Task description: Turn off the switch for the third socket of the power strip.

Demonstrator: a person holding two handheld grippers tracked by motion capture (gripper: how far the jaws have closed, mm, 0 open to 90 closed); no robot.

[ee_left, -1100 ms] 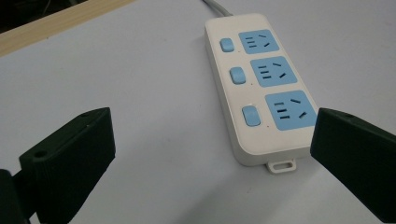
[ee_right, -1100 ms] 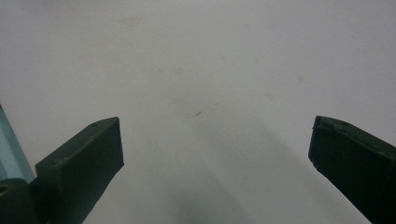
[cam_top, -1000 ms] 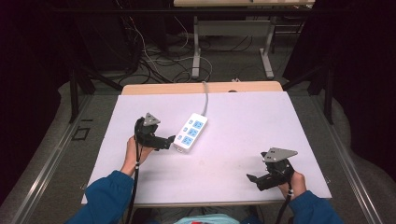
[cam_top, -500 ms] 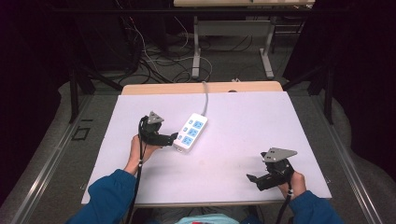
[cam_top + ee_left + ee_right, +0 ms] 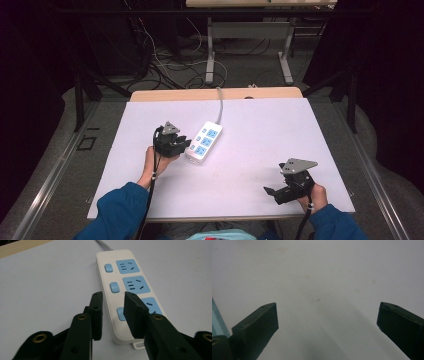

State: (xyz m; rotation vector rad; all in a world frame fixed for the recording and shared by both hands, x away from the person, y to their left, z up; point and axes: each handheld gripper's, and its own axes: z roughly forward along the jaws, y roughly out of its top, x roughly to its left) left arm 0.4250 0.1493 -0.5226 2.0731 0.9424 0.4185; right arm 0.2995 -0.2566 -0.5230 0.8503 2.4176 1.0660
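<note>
Two grippers, one at the power strip

Left gripper (image 5: 113,312), jaws narrowly parted, hangs over the near-end switch (image 5: 121,314) of the power strip (image 5: 205,141), left of the table's (image 5: 260,125) centre. Likely a press: descend squarely. Right gripper (image 5: 289,187) rests wide apart by the near right corner.

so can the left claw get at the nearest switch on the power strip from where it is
Probably yes. The left claw hovers at the near end of the power strip, its jaws a little apart, framing the nearest blue switch. Nothing lies between them on the white table, and the right claw is well away.
</note>
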